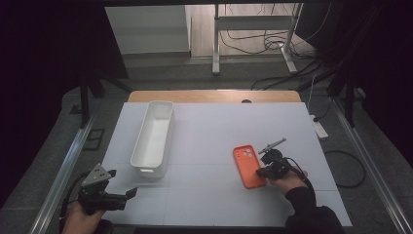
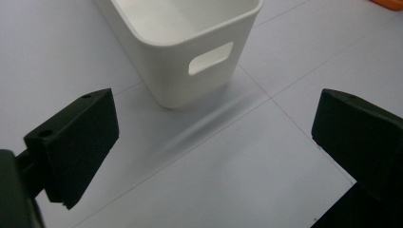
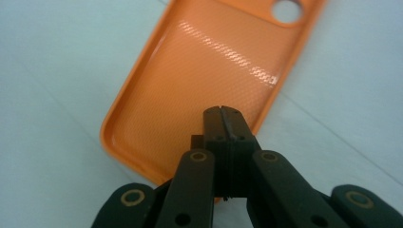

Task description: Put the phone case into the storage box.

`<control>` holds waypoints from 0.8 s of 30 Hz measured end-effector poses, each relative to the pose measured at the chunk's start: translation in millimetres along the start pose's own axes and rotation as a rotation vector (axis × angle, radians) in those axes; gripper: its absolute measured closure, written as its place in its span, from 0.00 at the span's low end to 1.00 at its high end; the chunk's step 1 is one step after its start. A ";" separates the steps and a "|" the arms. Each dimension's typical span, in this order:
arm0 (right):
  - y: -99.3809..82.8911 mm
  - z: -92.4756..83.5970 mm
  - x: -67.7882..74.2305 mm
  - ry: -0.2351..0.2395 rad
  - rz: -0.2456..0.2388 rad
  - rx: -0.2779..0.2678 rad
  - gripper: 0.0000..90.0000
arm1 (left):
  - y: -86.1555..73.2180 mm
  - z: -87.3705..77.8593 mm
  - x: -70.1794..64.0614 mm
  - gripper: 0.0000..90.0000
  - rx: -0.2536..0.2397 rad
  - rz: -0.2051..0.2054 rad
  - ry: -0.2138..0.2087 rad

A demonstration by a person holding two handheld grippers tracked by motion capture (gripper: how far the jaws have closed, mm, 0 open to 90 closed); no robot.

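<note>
Two grippers were on the white table, one at each lower corner of the high view. Left gripper, lower left of that frame, sat in the person's left hand with its jaws spread wide and nothing between them; in the left gripper view the two black jaws stood far apart at the left and right edges over bare tabletop. White bin, long and narrow, lay left of centre in the high view, running from the upper middle down toward the left gripper; its near end with a handle slot filled the upper middle of the left gripper view, apart from the jaws. Right gripper, lower right of the high view, was held in the right hand, dark sleeve below it. Orange phone case lay flat, open side up, just left of that gripper, camera cutout at its upper end. In the right gripper view the jaws were pressed together, tips over the case's inner face near its lower right edge. Couldn't tell whether the tips pinched the case rim or just hovered above it.
</note>
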State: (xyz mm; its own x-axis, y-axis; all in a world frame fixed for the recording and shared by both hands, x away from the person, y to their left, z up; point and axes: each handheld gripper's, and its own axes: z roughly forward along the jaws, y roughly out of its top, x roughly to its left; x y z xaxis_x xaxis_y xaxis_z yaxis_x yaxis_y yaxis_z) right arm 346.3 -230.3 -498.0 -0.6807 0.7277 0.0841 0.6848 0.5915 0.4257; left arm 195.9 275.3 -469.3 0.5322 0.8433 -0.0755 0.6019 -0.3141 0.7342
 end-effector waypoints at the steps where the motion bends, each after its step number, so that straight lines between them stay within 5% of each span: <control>1: -0.5 -0.6 -2.1 -0.005 0.002 0.000 0.99 | 0.0 0.0 0.0 0.03 0.000 0.000 0.000; 19: -3.4 -5.7 -19.5 -0.046 0.040 -0.013 0.99 | -0.4 -0.3 0.0 0.03 0.000 -0.003 0.000; 24: -0.8 -19.1 -14.3 -0.038 0.026 -0.087 0.96 | -0.5 -0.5 0.3 0.03 -0.001 -0.006 -0.001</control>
State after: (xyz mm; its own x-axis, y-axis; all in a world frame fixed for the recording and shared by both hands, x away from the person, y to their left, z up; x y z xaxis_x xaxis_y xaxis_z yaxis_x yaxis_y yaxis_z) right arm 350.5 -247.8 -482.3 -0.6513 0.7562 0.0625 0.6761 0.5410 0.5002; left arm 195.5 275.9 -469.3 0.5292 0.8446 -0.0811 0.6047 -0.3083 0.7343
